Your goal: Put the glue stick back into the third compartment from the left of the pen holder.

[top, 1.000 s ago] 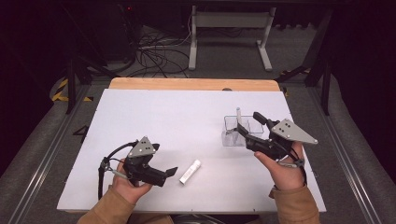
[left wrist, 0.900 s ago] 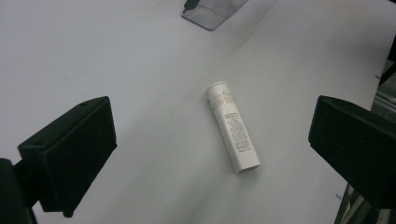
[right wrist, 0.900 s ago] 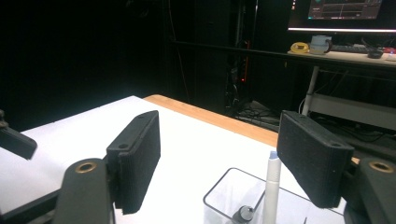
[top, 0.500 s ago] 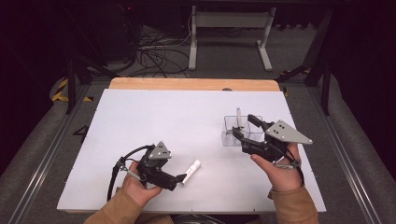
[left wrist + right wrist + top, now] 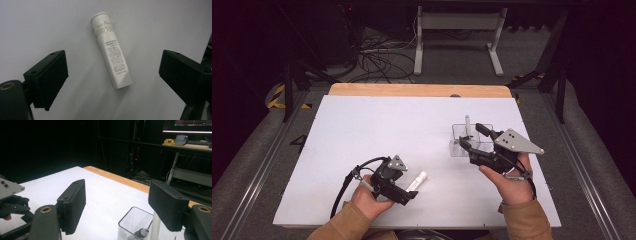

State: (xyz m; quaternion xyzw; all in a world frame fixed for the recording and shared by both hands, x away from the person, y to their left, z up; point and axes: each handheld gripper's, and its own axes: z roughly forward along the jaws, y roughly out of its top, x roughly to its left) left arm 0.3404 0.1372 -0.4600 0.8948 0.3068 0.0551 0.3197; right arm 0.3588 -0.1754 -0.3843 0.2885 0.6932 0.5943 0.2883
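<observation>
A white printed tube lies flat on the white table top, also seen as the tube near the front. My left gripper hovers just over it, pointing down. In the left gripper view my left gripper has a jaw on each side of the tube without touching it; the jaws have just been closing a little. My right gripper stands open over a clear plastic box that holds an upright white stick. The box rim sits below the open right gripper.
The table's wooden far edge borders the white top. Cables and a metal stand lie on the floor beyond it. A desk with a monitor stands farther back.
My left gripper has moved right and down toward the tube and now straddles it. The right gripper has kept still over the clear box.
</observation>
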